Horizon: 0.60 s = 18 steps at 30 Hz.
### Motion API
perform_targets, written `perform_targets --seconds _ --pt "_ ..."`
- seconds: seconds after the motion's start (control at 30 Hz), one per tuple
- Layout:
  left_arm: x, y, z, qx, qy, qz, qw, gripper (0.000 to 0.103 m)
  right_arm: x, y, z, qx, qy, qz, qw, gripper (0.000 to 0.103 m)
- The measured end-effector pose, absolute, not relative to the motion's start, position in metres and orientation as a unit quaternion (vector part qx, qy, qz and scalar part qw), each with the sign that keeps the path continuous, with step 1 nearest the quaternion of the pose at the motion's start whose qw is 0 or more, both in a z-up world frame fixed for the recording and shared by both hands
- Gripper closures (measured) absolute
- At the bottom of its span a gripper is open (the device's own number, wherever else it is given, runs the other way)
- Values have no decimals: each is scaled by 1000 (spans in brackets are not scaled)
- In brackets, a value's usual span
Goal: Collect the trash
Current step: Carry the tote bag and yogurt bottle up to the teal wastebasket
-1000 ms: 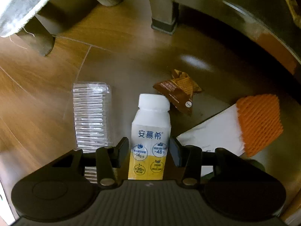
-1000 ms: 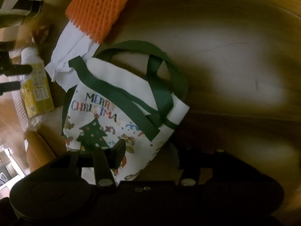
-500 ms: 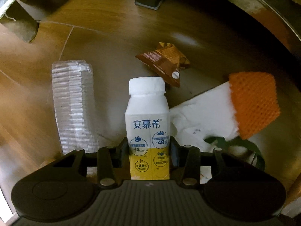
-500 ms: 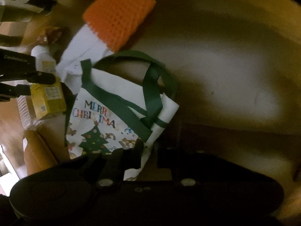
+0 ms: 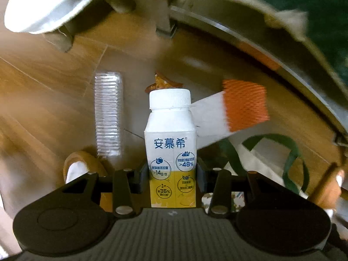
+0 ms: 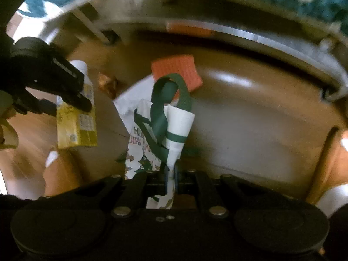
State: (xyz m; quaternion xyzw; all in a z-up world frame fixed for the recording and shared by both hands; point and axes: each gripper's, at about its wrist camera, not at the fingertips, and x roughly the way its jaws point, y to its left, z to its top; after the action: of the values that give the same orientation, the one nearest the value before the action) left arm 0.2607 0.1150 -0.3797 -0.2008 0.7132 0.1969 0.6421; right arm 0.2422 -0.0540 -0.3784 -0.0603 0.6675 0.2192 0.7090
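My left gripper (image 5: 171,179) is shut on a white and yellow yogurt drink bottle (image 5: 170,143) and holds it up off the wooden floor; the bottle also shows in the right wrist view (image 6: 76,119), held by the left gripper (image 6: 82,100). My right gripper (image 6: 170,180) is shut on the edge of a white Christmas tote bag (image 6: 152,143) with green handles and holds it lifted. The bag also shows in the left wrist view (image 5: 261,165). On the floor lie a clear plastic tray (image 5: 107,115), a brown snack wrapper (image 5: 162,82) and white paper with an orange foam net (image 5: 243,104).
A sofa base with a metal rail (image 5: 250,41) and a leg (image 5: 165,26) runs along the back. A cloth-covered stool (image 5: 47,6) stands at the upper left. Orange slippers show at the lower left (image 5: 80,169) and at the right (image 6: 335,158).
My right gripper has shut on the bag's edge and raised it from lying flat. My left gripper has lifted the bottle higher and drawn back from the litter.
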Motion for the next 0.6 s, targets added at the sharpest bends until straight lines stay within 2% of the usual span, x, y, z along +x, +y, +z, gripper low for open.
perform_targets --seconds 0.23,0.6 --pt "232 106 -288 -212 663 171 698 61 239 -87 -285 -64 602 227 763 97" --pt "186 92 -127 -196 536 124 812 60 204 -119 -120 -72 442 267 854 97"
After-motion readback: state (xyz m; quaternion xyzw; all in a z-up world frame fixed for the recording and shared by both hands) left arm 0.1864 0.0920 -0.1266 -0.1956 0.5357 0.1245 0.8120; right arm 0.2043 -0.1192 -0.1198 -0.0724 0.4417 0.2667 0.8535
